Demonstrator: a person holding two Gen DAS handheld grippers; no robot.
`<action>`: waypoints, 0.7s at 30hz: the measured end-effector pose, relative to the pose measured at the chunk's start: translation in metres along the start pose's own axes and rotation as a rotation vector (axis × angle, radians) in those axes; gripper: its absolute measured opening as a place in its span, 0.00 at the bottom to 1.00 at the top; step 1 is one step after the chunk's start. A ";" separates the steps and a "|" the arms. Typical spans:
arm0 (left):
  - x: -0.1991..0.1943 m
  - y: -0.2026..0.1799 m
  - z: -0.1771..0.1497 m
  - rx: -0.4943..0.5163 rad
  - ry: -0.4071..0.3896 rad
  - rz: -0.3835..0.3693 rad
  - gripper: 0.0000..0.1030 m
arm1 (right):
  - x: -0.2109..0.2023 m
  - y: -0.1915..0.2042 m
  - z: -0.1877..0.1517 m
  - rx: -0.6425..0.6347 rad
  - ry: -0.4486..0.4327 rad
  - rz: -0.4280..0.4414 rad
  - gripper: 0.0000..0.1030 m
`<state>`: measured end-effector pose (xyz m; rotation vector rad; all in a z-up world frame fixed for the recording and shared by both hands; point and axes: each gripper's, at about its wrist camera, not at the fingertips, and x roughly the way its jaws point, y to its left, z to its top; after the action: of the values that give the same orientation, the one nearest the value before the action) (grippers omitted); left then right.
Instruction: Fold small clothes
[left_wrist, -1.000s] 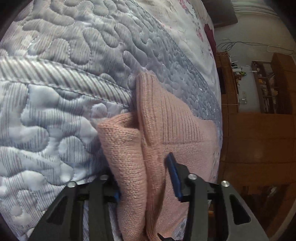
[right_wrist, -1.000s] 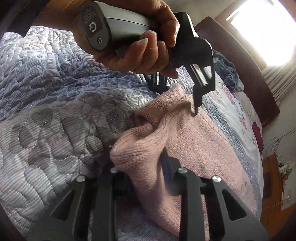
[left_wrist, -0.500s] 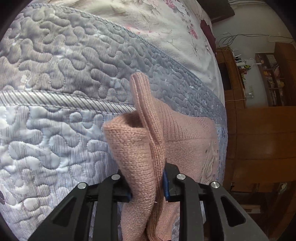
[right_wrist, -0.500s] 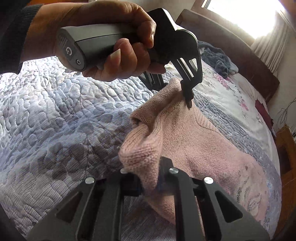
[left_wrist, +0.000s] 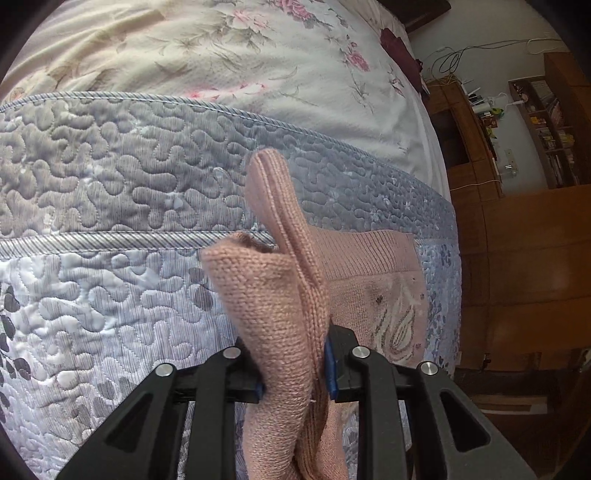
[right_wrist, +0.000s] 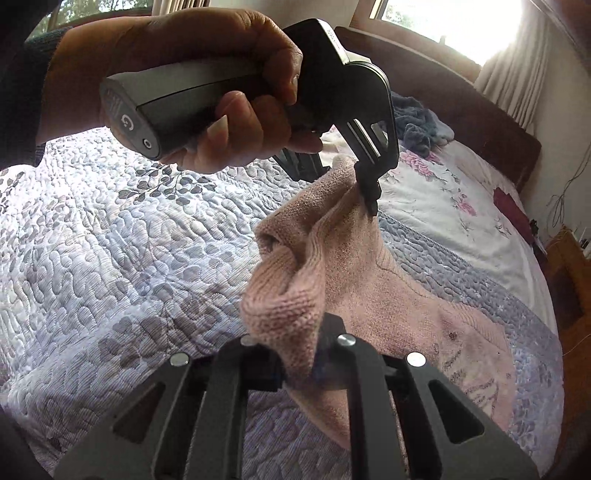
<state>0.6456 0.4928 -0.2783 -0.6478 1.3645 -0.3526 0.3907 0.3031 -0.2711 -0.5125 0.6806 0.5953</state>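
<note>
Left claw (left_wrist: 293, 373) is clamped on a bunched edge of the pink sweater (left_wrist: 365, 291), low centre of the left wrist frame. Right claw (right_wrist: 299, 369) is likewise clamped on a sweater fold at lower centre of its frame. A hand (right_wrist: 221, 92) grips the left tool at upper left there. The sweater's raised edge hangs between both claws; the rest lies on the quilt (left_wrist: 110, 184) on the bed, apparently flat toward the right.
</note>
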 end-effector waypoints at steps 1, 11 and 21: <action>-0.001 -0.007 0.000 0.007 -0.001 0.007 0.22 | -0.004 -0.004 0.001 0.011 -0.005 0.001 0.09; -0.020 -0.073 0.004 0.060 -0.017 0.072 0.22 | -0.043 -0.049 0.005 0.104 -0.058 -0.002 0.09; -0.014 -0.136 0.006 0.099 -0.011 0.179 0.22 | -0.072 -0.098 -0.009 0.216 -0.107 0.020 0.09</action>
<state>0.6668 0.3963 -0.1837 -0.4412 1.3744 -0.2700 0.4055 0.2034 -0.2032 -0.2711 0.6401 0.5565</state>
